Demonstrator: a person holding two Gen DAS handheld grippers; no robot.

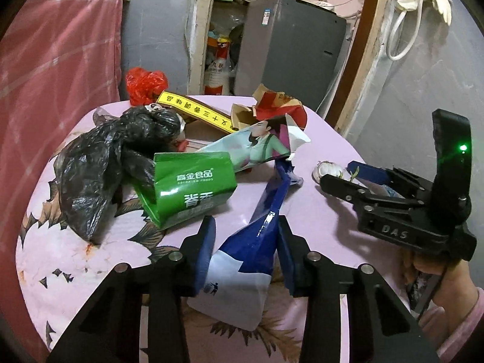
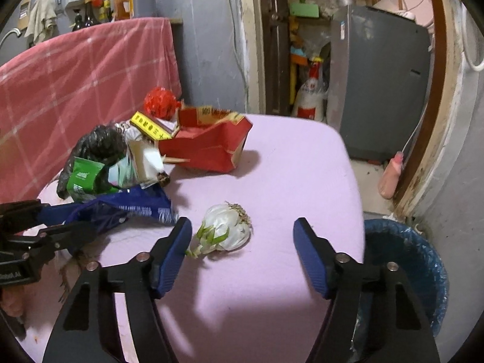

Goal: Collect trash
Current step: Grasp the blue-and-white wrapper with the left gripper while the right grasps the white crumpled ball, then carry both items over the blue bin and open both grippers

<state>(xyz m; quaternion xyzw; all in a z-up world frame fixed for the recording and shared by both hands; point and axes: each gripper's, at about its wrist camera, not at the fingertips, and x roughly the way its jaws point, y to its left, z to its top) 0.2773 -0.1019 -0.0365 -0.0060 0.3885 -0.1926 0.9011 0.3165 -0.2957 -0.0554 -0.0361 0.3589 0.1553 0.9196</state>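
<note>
Left wrist view: the left gripper has its jaws closed around the blue-and-white wrapper, both blue pads pressing its crumpled sides, so the wrapper is gripped. It lies at the near edge of the pink-covered table, its long blue tail running back toward the trash pile. Just behind the wrapper sit the green carton and the black plastic bag; further behind are the yellow box and a torn red carton. Right of the wrapper, the right gripper reaches at the garlic bulb.

Right wrist view: the right gripper stands with its jaws apart, the garlic bulb between them, nearer the left pad and not yet pinched. The lined bin stands on the floor, right of the bulb, past the table edge.

Assessment: lift the wrapper straight up so its tail (resting against the pile) drags nothing along. Centre the bulb before closing; it is round and may roll, and its green sprouts offer no sound hold.
</note>
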